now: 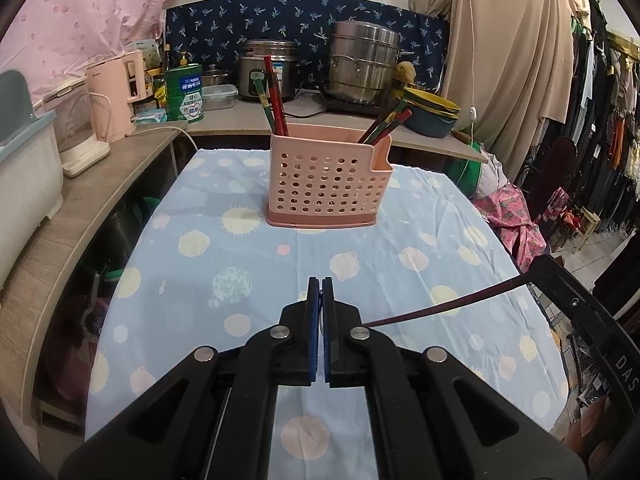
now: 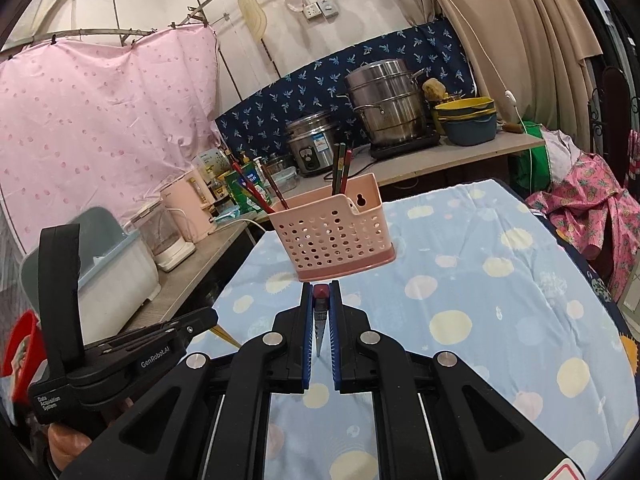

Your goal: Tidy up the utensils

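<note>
The right gripper [image 2: 320, 300] pinched a thin dark-red chopstick [image 2: 320, 293] near its thick end, end-on to the camera and pointing at the pink plastic holder with holes [image 2: 334, 236] on the spotted blue cloth [image 2: 480, 280]. It looked light, stiff and a bit slippery. The left gripper [image 1: 320, 292] was pressed together; whether it pinched anything was unclear.
</note>
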Tool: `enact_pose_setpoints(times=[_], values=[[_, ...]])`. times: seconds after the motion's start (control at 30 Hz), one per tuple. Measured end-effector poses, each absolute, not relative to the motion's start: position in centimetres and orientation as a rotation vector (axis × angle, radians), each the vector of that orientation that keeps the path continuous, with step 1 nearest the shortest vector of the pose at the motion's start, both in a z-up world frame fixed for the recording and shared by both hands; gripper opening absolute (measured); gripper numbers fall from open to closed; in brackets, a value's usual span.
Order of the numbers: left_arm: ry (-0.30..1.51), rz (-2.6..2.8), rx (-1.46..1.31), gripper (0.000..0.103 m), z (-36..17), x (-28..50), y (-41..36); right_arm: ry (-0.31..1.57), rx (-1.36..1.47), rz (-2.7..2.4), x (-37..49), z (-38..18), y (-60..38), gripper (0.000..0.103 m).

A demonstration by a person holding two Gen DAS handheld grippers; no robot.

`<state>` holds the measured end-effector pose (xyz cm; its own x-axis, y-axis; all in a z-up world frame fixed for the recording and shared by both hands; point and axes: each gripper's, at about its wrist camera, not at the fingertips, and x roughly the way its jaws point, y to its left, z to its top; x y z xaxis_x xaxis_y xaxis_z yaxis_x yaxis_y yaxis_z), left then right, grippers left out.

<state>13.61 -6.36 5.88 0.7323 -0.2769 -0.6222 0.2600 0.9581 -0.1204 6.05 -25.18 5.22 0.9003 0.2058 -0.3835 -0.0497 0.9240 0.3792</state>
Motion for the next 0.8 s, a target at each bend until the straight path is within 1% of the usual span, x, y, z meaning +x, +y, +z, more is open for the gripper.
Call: enact_pose_setpoints(times=[0.5,0.8], values=[[0.632,-0.329,-0.049,0.001,10.5,19.1,-6.3,0.352,0.352,0.158,11.5,10.1,-25.7,0.007],[0.545,-0.327,-0.050,0.001,14.8,22.7,-6.5,0.262,0.304,0.133,15.2,13.6,-25.8,0.007]])
